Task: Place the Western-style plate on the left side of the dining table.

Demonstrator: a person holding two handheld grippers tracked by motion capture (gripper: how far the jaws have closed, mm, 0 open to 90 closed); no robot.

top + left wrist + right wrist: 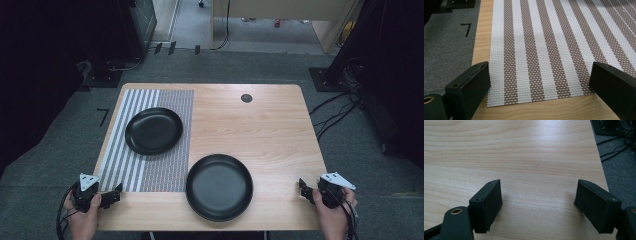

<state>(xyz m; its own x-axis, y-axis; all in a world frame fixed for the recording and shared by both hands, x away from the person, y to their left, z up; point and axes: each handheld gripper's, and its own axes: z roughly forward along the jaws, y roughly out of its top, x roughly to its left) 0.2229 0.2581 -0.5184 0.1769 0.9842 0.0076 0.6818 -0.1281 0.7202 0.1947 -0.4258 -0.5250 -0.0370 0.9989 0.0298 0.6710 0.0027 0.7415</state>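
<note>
The left tongs (111,196) hung with jaws apart over the near corner of the striped mat (150,170), gripping nothing; the right tongs (304,190) gaped too at the table (270,130) edge. Between them sat a black plate (219,187) on bare wood, a second plate (153,130) on the mat, probably waiting to be stacked
</note>
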